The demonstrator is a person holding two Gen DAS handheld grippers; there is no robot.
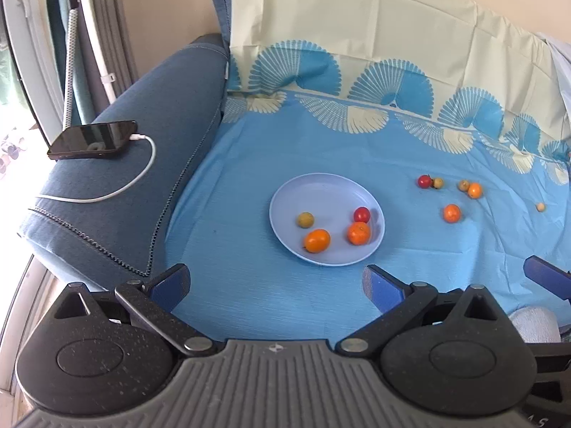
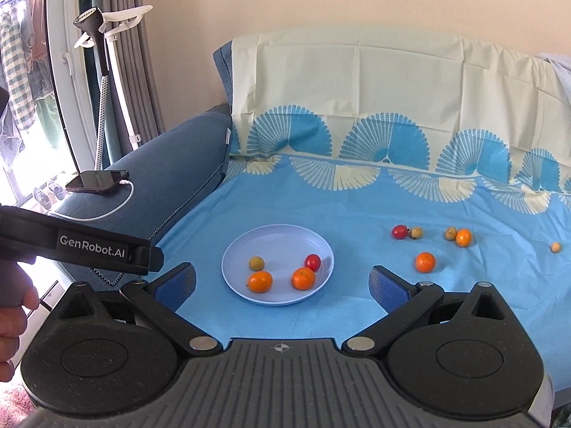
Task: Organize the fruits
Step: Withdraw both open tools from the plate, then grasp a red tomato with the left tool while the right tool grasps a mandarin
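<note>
A pale blue plate (image 1: 321, 185) (image 2: 278, 237) lies on the blue cloth and holds two oranges (image 1: 317, 240) (image 2: 260, 281), a red tomato (image 1: 361, 214) (image 2: 312, 262) and a greenish fruit (image 1: 305, 220) (image 2: 256, 263). Loose fruit lies to its right: an orange (image 1: 451, 213) (image 2: 425, 262), a red tomato (image 1: 424, 181) (image 2: 399, 231), another orange (image 1: 474, 190) (image 2: 463, 237), small brownish fruits (image 1: 438, 183) (image 2: 416, 233) and a pale one (image 1: 540, 207) (image 2: 555, 247). My left gripper (image 1: 276, 281) stands open in front of the plate, empty. My right gripper (image 2: 282, 281) is open too, empty, over the plate's near rim.
A phone (image 1: 92, 139) (image 2: 97, 181) on a white charging cable lies on the sofa's blue armrest (image 1: 150, 114) at left. The patterned cloth (image 1: 392, 107) runs up the backrest. A hand (image 2: 14, 314) holds the left gripper's body at the left edge of the right wrist view.
</note>
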